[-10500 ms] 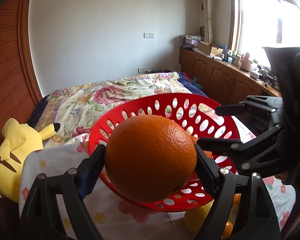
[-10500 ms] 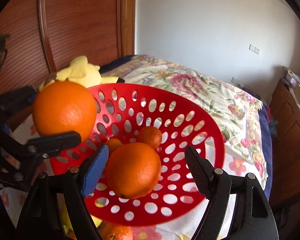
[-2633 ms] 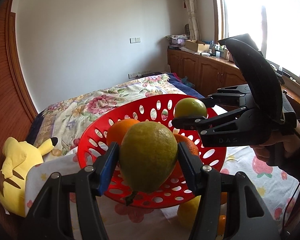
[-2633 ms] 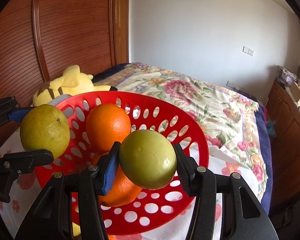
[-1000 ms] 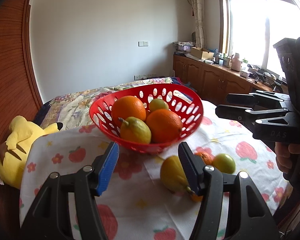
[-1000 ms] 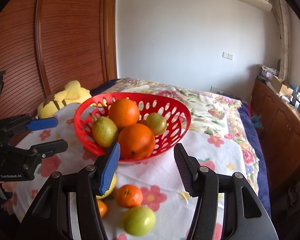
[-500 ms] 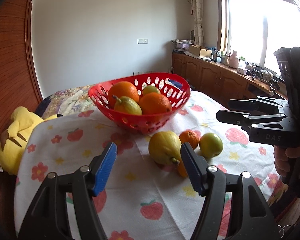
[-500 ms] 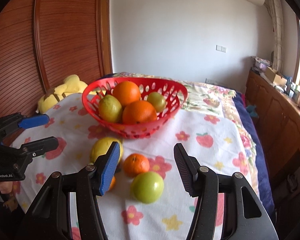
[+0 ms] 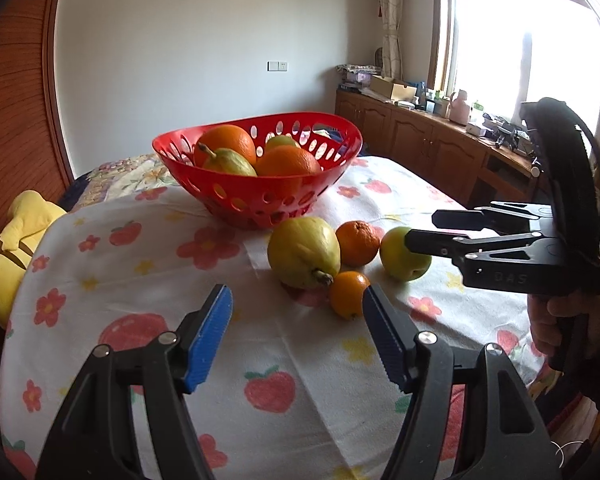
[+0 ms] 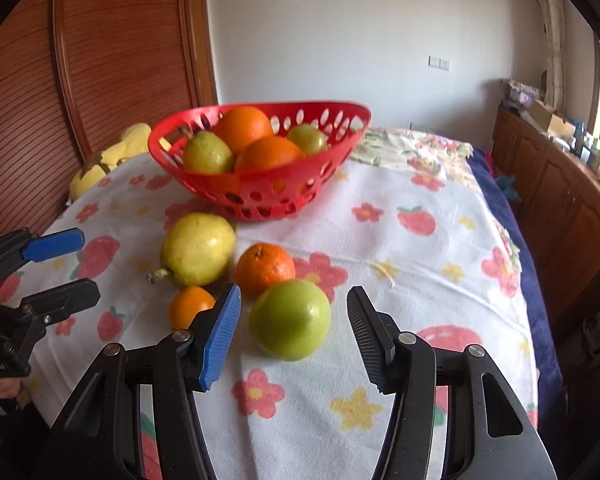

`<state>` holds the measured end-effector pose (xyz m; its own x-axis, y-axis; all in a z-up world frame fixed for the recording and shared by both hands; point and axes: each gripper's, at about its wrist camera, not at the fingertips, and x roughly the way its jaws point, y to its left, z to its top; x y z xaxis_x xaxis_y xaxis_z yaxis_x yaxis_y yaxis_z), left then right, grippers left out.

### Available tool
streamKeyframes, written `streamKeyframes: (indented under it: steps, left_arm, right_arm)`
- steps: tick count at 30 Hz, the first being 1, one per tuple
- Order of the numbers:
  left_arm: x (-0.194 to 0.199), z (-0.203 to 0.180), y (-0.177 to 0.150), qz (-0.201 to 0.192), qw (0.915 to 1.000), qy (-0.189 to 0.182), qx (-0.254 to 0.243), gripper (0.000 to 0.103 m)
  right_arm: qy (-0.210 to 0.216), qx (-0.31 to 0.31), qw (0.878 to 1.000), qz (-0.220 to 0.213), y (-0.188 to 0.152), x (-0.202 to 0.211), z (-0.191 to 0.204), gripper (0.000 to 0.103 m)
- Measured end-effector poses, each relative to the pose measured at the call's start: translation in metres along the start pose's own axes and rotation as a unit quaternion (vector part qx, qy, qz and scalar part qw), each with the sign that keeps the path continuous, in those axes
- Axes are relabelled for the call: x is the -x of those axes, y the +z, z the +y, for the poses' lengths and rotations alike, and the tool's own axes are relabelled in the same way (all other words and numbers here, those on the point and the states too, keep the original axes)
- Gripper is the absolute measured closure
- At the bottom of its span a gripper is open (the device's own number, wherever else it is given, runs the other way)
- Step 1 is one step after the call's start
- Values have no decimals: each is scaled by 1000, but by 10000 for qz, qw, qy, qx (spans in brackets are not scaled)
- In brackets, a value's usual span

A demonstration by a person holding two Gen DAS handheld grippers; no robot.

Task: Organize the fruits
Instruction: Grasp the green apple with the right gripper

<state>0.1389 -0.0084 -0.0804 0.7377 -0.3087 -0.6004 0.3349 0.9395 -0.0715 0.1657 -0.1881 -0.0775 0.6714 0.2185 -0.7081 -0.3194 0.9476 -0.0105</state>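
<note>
A red perforated basket (image 9: pixel 260 196) (image 10: pixel 260 188) stands on the flowered tablecloth and holds two oranges, a pear and a green fruit. In front of it lie a yellow pear (image 9: pixel 303 251) (image 10: pixel 198 249), a mandarin (image 9: pixel 357 237) (image 10: pixel 265 269), a small orange (image 9: pixel 346 294) (image 10: pixel 190 306) and a green apple (image 9: pixel 400 254) (image 10: pixel 290 319). My left gripper (image 9: pixel 298 336) is open and empty, low over the cloth before the small orange. My right gripper (image 10: pixel 294 334) is open, its jaws either side of the green apple without touching it.
A yellow plush toy (image 9: pixel 12 240) (image 10: pixel 108 156) lies at the table's left edge by the wooden panel. A bed with a floral cover (image 10: pixel 416 148) lies behind the table. Wooden cabinets (image 9: pixel 420 136) run along the right wall under the window.
Both grippers let go of their fruit into the basket, then pulled back and dropped low. Over the last second they have come closer to the loose fruit; the right gripper now brackets the green apple.
</note>
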Motion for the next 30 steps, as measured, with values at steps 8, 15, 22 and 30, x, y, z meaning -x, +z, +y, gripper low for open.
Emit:
streamKeyframes:
  steps: [8, 15, 22, 30]
  left_arm:
    - [-3, -2, -3, 10, 10000, -34, 27, 35]
    - [-9, -5, -8, 63, 10000, -62, 42, 35]
    - [-11, -9, -12, 113, 9998, -135, -8, 35]
    - [-15, -20, -7, 140, 9995, -244, -134, 37]
  right_arm:
    - [150, -145, 9995, 227, -5, -15, -5, 46]
    - [208, -76, 9992, 338, -5, -24, 4, 46]
    - [120, 3, 9989, 460, -11, -32, 6, 46]
    - [95, 20, 9994, 330, -20, -13, 4, 47]
